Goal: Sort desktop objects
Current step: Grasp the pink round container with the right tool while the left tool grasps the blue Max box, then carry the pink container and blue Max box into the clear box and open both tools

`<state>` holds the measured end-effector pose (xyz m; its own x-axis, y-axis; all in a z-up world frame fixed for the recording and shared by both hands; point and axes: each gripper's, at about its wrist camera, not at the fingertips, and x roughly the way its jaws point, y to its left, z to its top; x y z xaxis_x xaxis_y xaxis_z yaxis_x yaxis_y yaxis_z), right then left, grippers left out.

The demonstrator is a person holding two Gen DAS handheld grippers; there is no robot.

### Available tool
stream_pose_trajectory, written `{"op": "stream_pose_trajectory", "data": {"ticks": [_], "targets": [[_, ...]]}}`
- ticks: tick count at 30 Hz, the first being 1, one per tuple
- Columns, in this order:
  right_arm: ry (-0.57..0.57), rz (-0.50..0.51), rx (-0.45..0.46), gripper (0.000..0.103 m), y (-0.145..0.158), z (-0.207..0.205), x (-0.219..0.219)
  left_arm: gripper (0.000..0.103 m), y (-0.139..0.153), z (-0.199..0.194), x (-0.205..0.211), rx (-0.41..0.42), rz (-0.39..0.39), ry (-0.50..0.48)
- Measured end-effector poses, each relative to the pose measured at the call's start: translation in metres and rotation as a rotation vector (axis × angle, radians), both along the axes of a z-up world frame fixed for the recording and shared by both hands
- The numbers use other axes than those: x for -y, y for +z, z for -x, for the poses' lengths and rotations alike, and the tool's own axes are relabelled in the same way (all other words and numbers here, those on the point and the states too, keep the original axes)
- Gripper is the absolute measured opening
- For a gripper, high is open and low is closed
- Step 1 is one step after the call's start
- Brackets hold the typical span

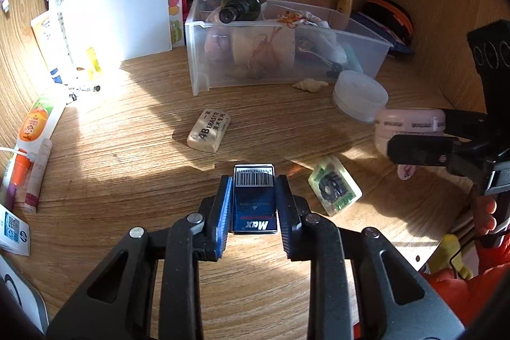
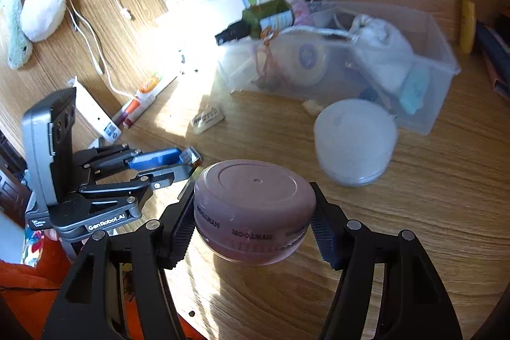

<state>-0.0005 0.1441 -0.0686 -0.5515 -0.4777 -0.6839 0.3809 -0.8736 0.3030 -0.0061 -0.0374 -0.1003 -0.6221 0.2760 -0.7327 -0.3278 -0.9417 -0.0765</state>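
Wood-grain desk (image 1: 287, 123) spreads under a loose scatter, and your clear bin (image 1: 366, 37) at the back, already crowded with a bottle (image 1: 242, 5) and a cloth pouch (image 2: 379, 53), looks the likely home for what you carry. Your right gripper (image 2: 251, 228) is clamped on the pink jar (image 2: 255, 209), held off the desk near the white tub (image 2: 353, 142); your left gripper (image 1: 253, 201) is closed on the blue Max box (image 1: 254, 203), above the desk. The jar is round and smooth, so it may roll out between the flat pads if you tilt it. The bin is full, so a drop there could knock the bottle off its rim. The eraser (image 1: 208, 129) and green packet (image 1: 334, 190) still lie loose. Only the left view shows the packet and the box's barcode; only the right view shows the jar's lid, the cables (image 2: 86, 21) and the plush toys (image 2: 41, 11).
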Motion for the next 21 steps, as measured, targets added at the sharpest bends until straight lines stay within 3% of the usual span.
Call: {"op": "stream_pose_trajectory", "data": {"ticks": [8,21], "targets": [[-0.048,0.002,-0.047,0.061,0.018,0.0,-0.025,0.026,0.023,0.007,0.002,-0.052,-0.028,0.043],[-0.112,-0.006,-0.117,0.061,0.047,0.015,-0.056,0.026,0.069,0.024,-0.018,-0.166,-0.049,0.023]]}}
